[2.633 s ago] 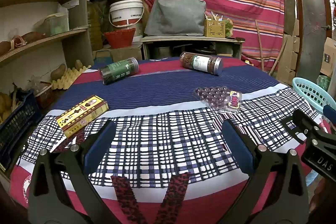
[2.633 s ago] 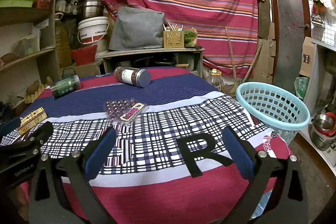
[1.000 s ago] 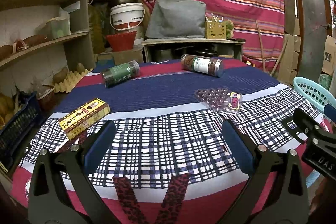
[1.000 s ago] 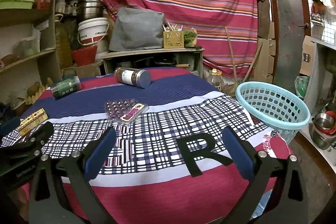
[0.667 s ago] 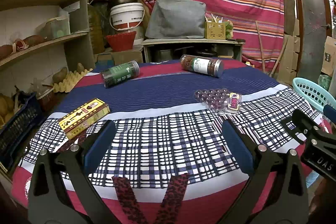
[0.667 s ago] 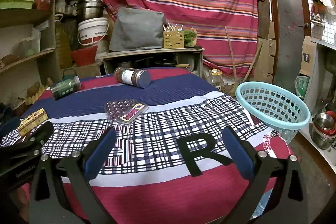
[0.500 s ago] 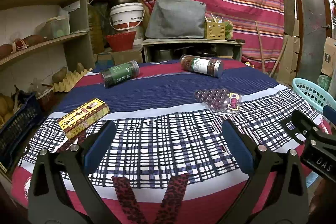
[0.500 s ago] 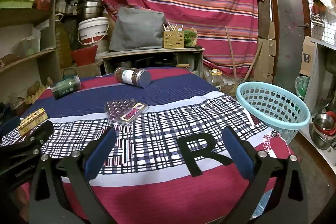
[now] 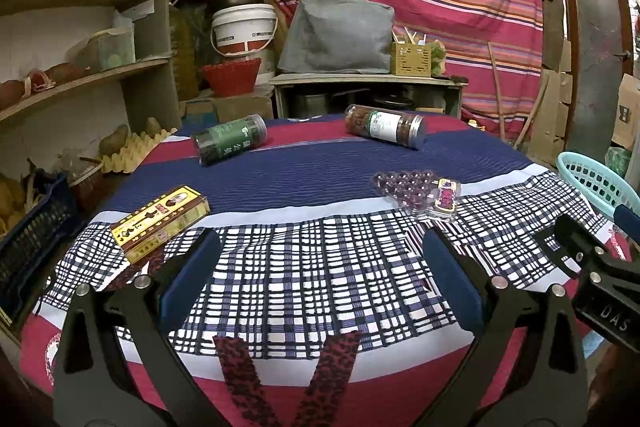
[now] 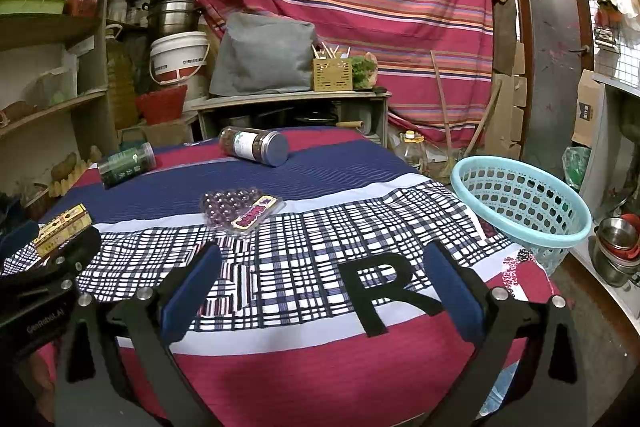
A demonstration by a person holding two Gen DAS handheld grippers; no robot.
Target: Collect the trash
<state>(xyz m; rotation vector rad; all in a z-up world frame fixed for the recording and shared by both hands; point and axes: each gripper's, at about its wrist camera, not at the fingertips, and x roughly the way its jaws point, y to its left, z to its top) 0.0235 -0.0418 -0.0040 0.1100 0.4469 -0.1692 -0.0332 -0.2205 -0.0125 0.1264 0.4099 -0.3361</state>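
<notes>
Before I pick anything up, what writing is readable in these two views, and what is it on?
"R": big black letter on the tablecloth.
"DAS": on the right gripper's body, seen from the left wrist view; the rest is cut off.
The left gripper's body has pale lettering, too blurred to read.
Green jar, brown jar, yellow box, candy tray, white bucket: print unreadable.

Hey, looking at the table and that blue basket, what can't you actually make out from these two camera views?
- Basket interior: in the right wrist view its near wall hides the bottom; the left wrist view cuts it off at the frame edge.
- Yellow box print: too small to read in either view.
- Green jar and brown jar contents: labels cover most of each.
- Table front edge: both grippers' jaws block it.
</notes>
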